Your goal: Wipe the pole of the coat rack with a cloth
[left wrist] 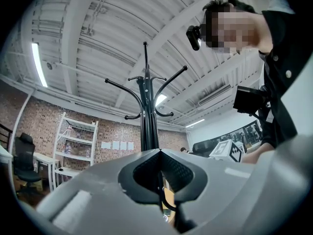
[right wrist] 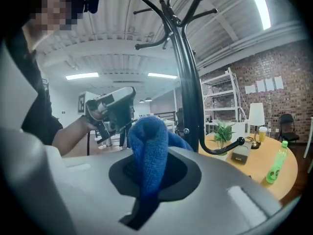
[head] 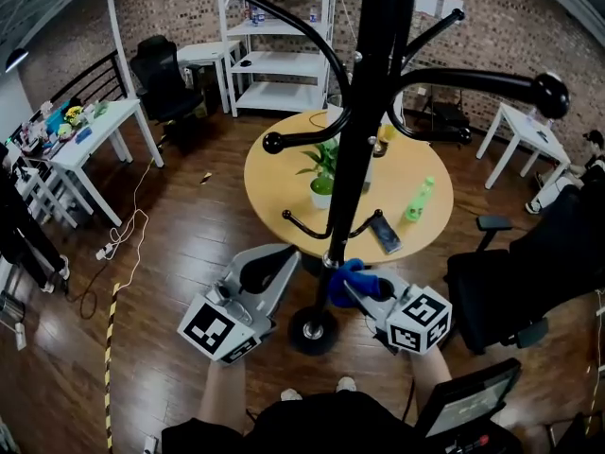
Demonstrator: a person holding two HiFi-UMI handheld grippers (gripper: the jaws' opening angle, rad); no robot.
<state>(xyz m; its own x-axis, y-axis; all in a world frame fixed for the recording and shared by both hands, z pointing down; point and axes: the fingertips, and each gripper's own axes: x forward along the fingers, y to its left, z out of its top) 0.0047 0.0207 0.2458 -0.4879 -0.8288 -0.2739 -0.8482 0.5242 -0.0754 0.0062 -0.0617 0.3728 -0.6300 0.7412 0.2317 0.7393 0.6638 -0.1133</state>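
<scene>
In the head view the pole (head: 364,130) of the coat rack (head: 473,83) runs off the top edge, crown cut off. The cloth (head: 346,284) shows only partly, its far side behind the pole, and covers the right claw's (head: 357,291) tips. Right of the pole, a dark flat thing (head: 384,234) on the tabletop (head: 279,176) is too small to identify. In the left gripper view the left claw (left wrist: 159,151) hides the pole's foot.

Loft-style office or studio, brick walls (head: 175,8), white desks (head: 95,126), white shelving (head: 284,61), office chairs (head: 163,81), wood floor (head: 189,244)
</scene>
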